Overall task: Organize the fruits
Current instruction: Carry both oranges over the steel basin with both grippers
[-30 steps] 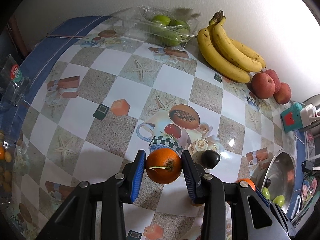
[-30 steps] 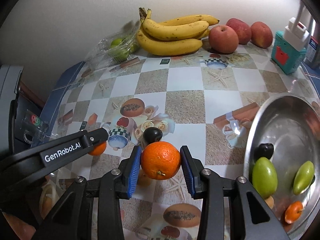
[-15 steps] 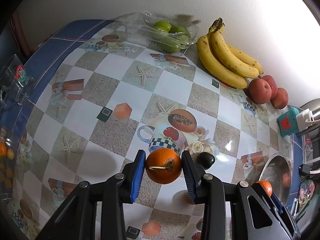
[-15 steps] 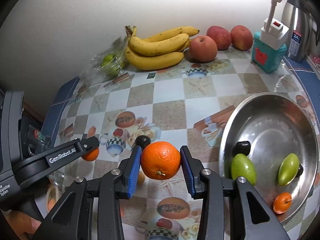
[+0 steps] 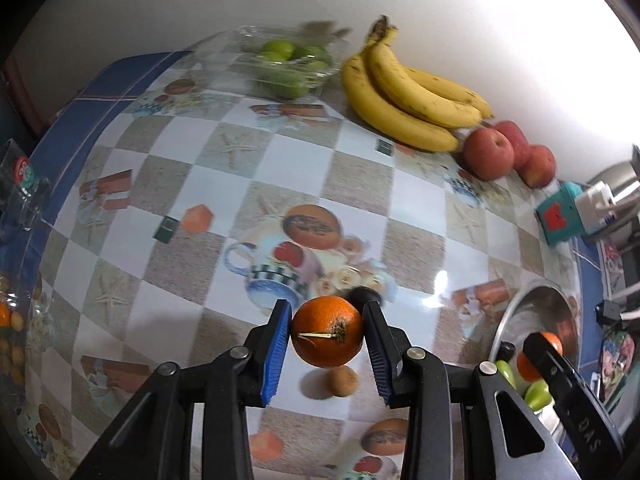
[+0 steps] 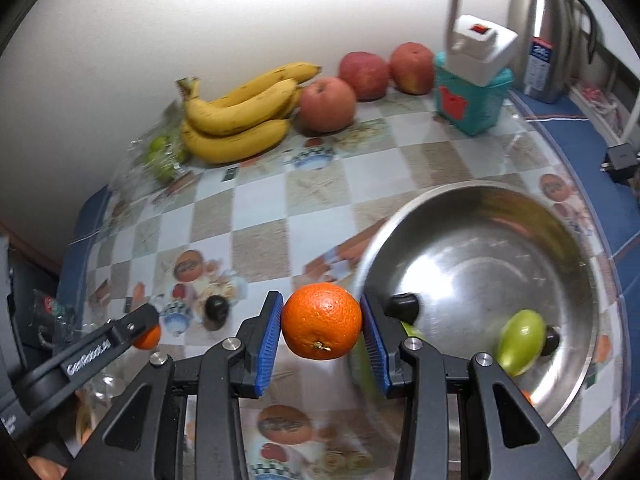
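The left gripper is clamped on a round orange with a pale stem stub, its blue-padded jaws pressing both sides and holding the fruit clear of the tabletop. Under it on the glossy checked tablecloth lies a small brown round fruit, and just behind the held orange sits a small dark plum-like fruit.

The right gripper likewise squeezes a second bright orange, dimpled and round, between its blue pads, at the near left rim of a wide stainless-steel bowl. Inside that bowl rest an oval green fruit and two small dark fruits, one near the left wall and one beside the green fruit (part hidden behind it). A sliver of something orange shows at the bowl's near edge, too hidden to identify.

Farther back, against the white wall, a bunch of yellow bananas lies beside three red apples; left of the bananas is a clear plastic bag of green fruits. To the right stand a teal box with a white plug adapter on top and a steel kettle.
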Tool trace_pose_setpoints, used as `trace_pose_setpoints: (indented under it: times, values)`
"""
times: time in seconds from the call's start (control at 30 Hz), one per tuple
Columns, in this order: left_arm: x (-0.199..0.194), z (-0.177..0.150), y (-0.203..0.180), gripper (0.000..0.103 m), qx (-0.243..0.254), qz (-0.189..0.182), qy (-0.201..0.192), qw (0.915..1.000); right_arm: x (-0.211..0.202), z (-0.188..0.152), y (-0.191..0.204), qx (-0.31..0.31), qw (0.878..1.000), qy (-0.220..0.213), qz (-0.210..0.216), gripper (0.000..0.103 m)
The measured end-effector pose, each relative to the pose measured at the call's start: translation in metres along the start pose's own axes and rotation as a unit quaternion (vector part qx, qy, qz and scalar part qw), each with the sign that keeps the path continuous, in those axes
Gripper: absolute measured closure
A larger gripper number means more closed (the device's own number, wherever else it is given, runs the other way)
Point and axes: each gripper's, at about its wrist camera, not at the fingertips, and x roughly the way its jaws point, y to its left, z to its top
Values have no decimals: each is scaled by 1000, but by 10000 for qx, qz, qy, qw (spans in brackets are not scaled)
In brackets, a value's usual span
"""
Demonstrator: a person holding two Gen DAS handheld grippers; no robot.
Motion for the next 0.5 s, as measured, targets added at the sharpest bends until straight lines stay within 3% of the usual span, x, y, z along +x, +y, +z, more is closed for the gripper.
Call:
trace_pose_setpoints:
  times: [0.5]
  values:
    - [-1,-25,-85,63,1014,-258,97,9945,-12,16,-72,811,9965,-53,-199,62]
